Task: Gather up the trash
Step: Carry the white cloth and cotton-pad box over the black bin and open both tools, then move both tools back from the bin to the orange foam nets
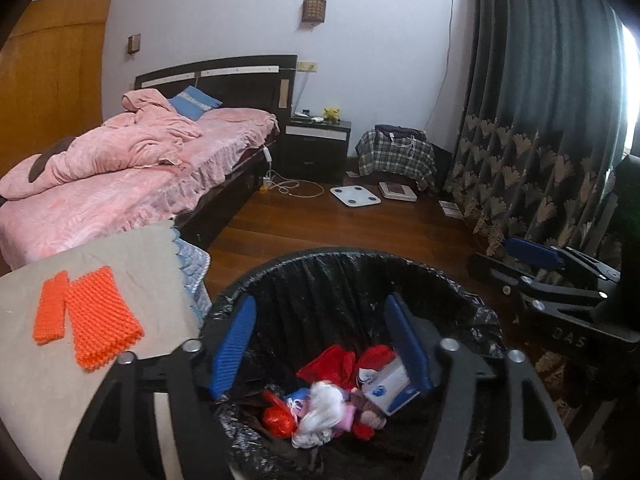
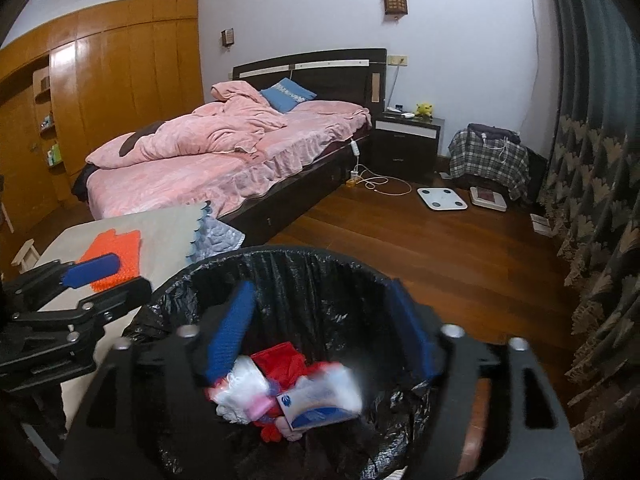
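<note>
Both grippers sit over the bin (image 1: 360,280), side by side, pointing down into it. Left gripper (image 1: 320,344): blue pads spread wide, nothing pressed between them; the trash seen through the gap lies lower, inside the bin. Right gripper (image 2: 324,332): pads also wide apart, not clamped on anything. No earlier frame here, so only the current stance is given. Bin has a black liner (image 2: 320,280) folded over the rim. Trash pile (image 1: 332,400) lies at the bottom: red wrappers (image 1: 332,364), a crumpled white bag (image 1: 320,412), a small red bag (image 1: 280,418), a white-and-blue box (image 1: 388,388). In the right wrist view the box (image 2: 320,404) and the white bag (image 2: 244,384) look blurred; can't tell if they are falling or at rest. Left of the bin, a beige cloth (image 1: 132,264) carries an orange mat (image 1: 92,316), well clear of the bin. Behind: bed (image 2: 224,160) with pink bedding, nightstand (image 2: 408,136), white scale (image 2: 442,199) on the wood floor (image 2: 440,260), curtain (image 1: 540,120) on the right.
</note>
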`<state>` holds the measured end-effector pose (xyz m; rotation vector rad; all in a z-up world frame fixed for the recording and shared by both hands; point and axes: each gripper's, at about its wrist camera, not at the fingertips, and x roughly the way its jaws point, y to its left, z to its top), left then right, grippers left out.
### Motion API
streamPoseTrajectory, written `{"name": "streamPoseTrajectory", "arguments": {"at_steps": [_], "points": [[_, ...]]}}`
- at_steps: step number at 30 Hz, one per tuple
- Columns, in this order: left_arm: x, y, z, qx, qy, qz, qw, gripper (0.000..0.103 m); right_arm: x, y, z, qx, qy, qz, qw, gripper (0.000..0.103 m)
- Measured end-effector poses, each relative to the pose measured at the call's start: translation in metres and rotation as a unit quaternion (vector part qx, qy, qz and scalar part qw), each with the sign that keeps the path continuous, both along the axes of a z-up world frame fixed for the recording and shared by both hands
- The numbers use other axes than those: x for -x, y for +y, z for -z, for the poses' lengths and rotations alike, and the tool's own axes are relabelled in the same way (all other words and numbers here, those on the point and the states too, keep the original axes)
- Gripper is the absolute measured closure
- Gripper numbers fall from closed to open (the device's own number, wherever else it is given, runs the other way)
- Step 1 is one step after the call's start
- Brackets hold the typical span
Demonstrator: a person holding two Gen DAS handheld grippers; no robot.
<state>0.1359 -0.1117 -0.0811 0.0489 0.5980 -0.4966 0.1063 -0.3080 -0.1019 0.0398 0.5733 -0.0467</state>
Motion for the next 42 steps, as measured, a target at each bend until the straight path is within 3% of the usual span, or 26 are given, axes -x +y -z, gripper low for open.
{"name": "streamPoseTrajectory", "arguments": {"at_steps": [2, 7, 23, 29, 42], "points": [[0.000, 0.004, -0.003, 0.001, -0.003, -0.008, 1.0000, 0.027, 0.001, 0.002, -0.003, -0.001, -0.005, -0.003, 1.000, 0.012], [0.003, 0.025, -0.009, 0.000, -0.014, -0.043, 0.9990, 0.011, 0.000, 0.009, -0.006, -0.009, -0.001, -0.020, 1.000, 0.007], [0.015, 0.125, -0.012, -0.010, -0.029, -0.154, 0.9876, 0.009, -0.018, 0.081, -0.017, -0.019, -0.009, -0.096, 0.995, 0.006], [0.016, 0.169, -0.012, -0.026, -0.039, -0.199, 0.9790, 0.009, -0.041, 0.131, -0.022, -0.023, -0.012, -0.141, 0.990, 0.006], [0.001, 0.257, 0.000, -0.031, -0.027, -0.287, 0.9570, 0.009, -0.108, 0.226, -0.015, -0.046, -0.001, -0.183, 0.982, 0.006]]}}
